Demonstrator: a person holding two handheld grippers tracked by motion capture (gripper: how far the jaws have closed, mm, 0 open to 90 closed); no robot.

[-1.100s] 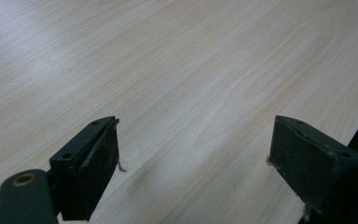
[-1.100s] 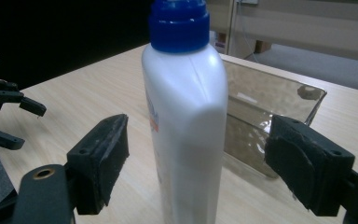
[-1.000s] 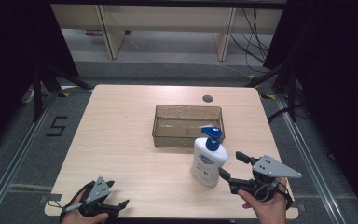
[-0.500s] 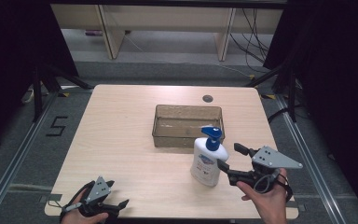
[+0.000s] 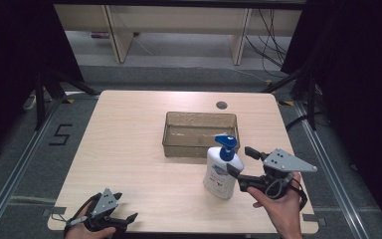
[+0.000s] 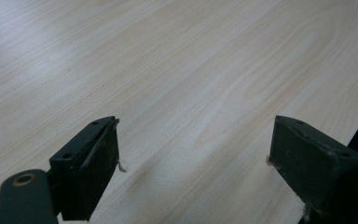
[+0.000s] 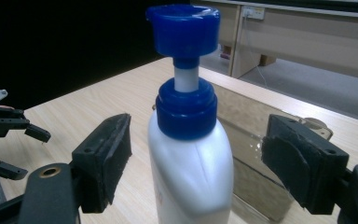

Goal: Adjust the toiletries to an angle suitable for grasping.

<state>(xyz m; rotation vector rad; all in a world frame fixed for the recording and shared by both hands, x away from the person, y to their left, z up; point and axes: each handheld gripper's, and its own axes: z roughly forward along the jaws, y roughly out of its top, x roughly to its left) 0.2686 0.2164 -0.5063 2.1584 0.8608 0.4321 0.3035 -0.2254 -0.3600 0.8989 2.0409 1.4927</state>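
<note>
White plastic pump bottle between spread right tongs, left tongs spread, seemingly glossy.

Table evenly lit; surroundings dark; close views soft.

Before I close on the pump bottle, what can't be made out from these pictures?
- Pump bottle: its base is cut off by the bottom edge of the right gripper view.
- Its label: print too small to read in the high view.
- Clear bin: its near right corner is hidden by the bottle in the high view.
- Left hand-held gripper: its hand is cut off by the high view's bottom edge.
</note>
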